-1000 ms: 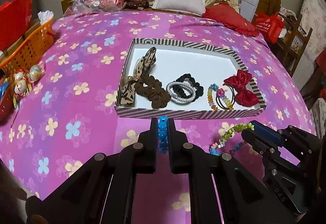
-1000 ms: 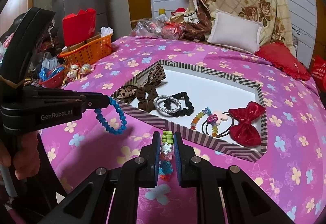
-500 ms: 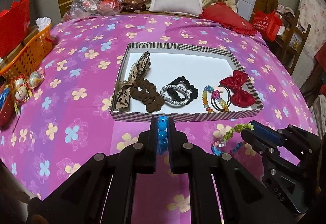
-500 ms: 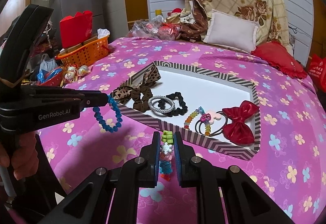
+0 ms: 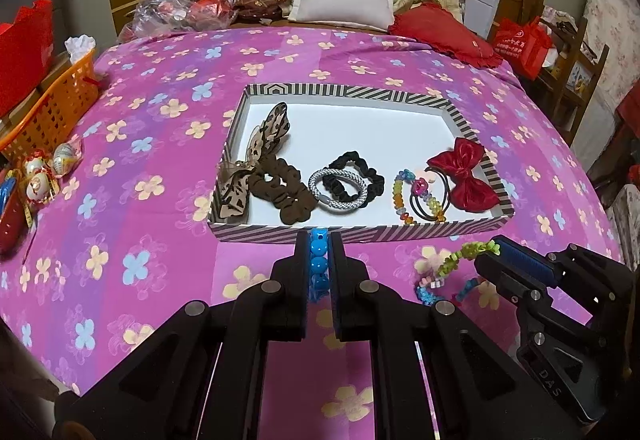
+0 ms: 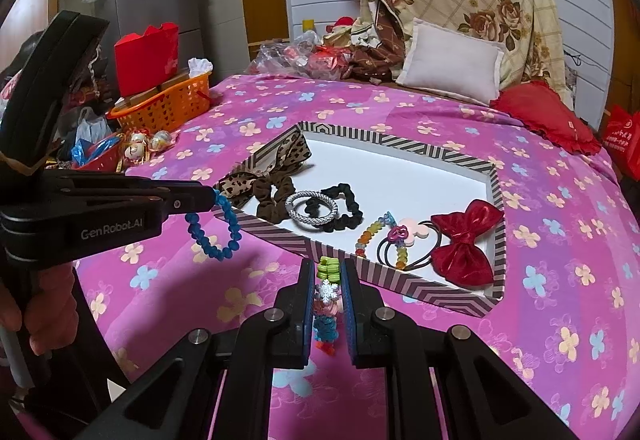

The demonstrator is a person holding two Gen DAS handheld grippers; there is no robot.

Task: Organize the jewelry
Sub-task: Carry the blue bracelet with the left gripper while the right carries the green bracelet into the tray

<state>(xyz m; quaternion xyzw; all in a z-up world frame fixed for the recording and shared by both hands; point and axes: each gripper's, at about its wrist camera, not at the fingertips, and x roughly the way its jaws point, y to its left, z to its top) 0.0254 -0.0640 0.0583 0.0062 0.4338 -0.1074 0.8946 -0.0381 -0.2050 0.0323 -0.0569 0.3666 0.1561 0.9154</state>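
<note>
- The left gripper was clamped on a blue bead bracelet; in the right wrist view the bracelet hung as a loop from the left gripper, above the pink flowered bedspread.
- The right gripper was closed on a multicoloured charm bracelet with green beads at the top and a white snowflake charm; in the left wrist view the bracelet dangled from the right gripper.
- Both grippers sat just short of the near wall of a shallow striped box with a white floor.
- In the box, along its near side from left to right, lay a leopard-print bow scrunchie, a brown scrunchie, a silver hair tie overlapping a black scrunchie, a rainbow bead bracelet, black hair ties with a pink charm, and a red bow.
- An orange basket stood at the bed's left edge.
</note>
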